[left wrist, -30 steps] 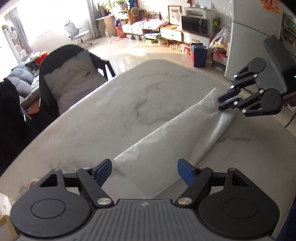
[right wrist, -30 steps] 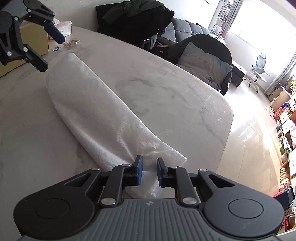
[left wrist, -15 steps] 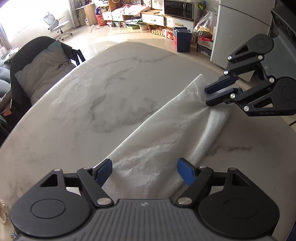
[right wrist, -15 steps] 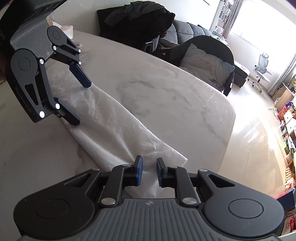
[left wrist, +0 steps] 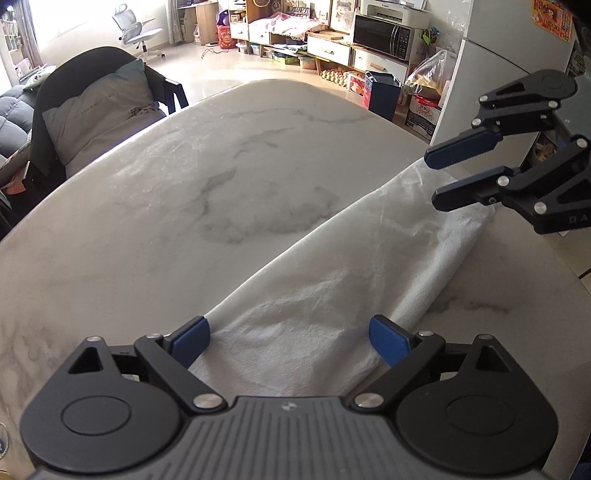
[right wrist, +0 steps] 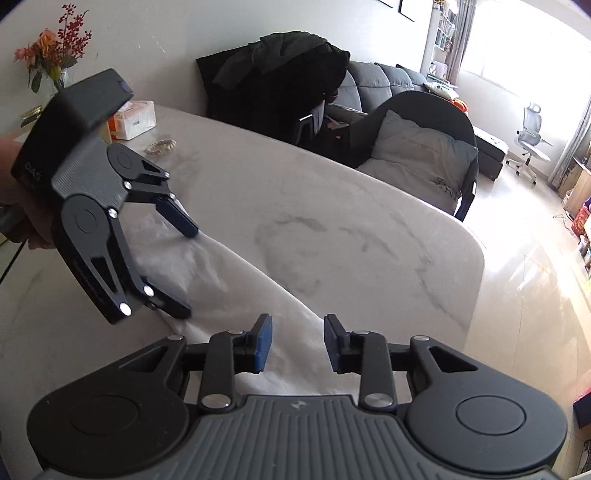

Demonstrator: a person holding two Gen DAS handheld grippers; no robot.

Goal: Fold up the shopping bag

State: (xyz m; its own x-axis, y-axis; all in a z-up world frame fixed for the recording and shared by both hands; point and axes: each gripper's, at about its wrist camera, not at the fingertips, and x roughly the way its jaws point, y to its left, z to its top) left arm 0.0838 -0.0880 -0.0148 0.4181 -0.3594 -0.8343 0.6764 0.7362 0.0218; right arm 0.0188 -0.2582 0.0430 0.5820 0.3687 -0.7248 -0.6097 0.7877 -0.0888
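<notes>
Two black grippers meet a long, folded white fabric shopping bag [left wrist: 343, 266] lying flat on the pale marble surface [left wrist: 192, 192]. Left gripper [left wrist: 291, 338] straddles one end — jaws opening wide, nothing gripped. Right gripper [right wrist: 298, 343] over the other end — jaws parting, bag beneath, not pinched.

A pale marble-patterned surface [left wrist: 229, 177] filled the foreground. Beyond it stood a dark armchair [left wrist: 74, 96] with a grey cushion [right wrist: 421, 155], a grey sofa [right wrist: 384, 85] heaped with dark clothes, and a white office chair [right wrist: 532, 140] on the glossy floor [right wrist: 517, 280]. Daylight poured through a window [right wrist: 517, 40]. A microwave [left wrist: 384, 35] sat beside a white fridge [left wrist: 506, 70].
</notes>
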